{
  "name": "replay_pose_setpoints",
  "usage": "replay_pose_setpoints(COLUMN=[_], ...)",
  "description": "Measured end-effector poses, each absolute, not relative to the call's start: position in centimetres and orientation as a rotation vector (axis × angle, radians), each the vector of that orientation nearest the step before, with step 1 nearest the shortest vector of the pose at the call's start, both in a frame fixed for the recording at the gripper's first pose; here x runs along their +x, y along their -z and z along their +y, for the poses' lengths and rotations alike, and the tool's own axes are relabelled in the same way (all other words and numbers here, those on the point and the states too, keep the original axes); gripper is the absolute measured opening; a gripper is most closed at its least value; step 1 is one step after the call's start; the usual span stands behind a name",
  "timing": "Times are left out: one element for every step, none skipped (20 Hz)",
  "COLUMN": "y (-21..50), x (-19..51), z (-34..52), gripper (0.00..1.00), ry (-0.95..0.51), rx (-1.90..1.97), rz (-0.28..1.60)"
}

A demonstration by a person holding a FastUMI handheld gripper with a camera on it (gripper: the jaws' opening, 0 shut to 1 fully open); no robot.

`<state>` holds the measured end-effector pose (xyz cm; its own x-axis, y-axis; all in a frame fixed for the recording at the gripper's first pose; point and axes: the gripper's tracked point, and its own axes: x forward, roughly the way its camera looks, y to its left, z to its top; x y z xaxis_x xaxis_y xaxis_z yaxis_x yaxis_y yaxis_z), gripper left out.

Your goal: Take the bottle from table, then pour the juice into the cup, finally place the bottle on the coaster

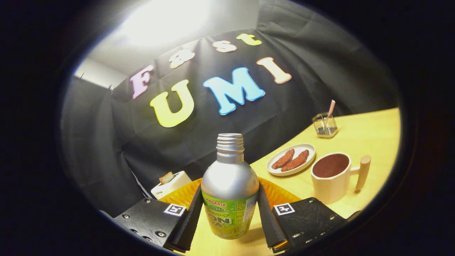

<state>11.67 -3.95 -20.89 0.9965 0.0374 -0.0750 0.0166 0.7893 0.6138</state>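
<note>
Bottle (230, 185) is clamped between the gripper (229, 217) fingers, held upright, open neck up; cup (332, 176) is seen beyond.

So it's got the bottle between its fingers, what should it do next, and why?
Probably carry the bottle over toward the cup and tip it. The gripper fingers press both its sides, the cap is off, and the cup stands ahead to the right beside the plate.

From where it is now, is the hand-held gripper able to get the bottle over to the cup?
Probably yes: the hand-held gripper holds the bottle between both fingers, and the table toward the cup looks unobstructed.
</note>
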Motion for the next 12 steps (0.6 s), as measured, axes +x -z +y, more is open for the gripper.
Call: replay_pose_setpoints(y=[21.0,20.8,20.8,20.7,20.9,21.0,21.2,21.2,21.1,20.9,20.8,21.0], x=[11.8,12.0,12.1,12.4,12.8,13.1,13.3,13.5,13.5,13.6,13.8,14.1], z=[-4.2,-4.4,-4.5,-4.7,-4.7,-4.7,-4.7,-4.7,-4.8,-4.9,-5.0,-5.1], gripper=[0.75,0.75,0.75,0.75,0.75,0.75,0.75,0.75,0.75,0.75,0.75,0.75], ry=[-0.012,-0.018,-0.025,-0.033,-0.040,-0.042,-0.045,-0.046,-0.050,-0.056,-0.059,-0.059], rx=[0.709,0.757,0.806,0.853,0.894,0.931,0.965,1.005,1.051,1.101,1.149,1.191], rz=[0.079,0.071,0.065,0.062,0.063,0.068,0.070,0.068,0.063,0.056,0.054,0.057])
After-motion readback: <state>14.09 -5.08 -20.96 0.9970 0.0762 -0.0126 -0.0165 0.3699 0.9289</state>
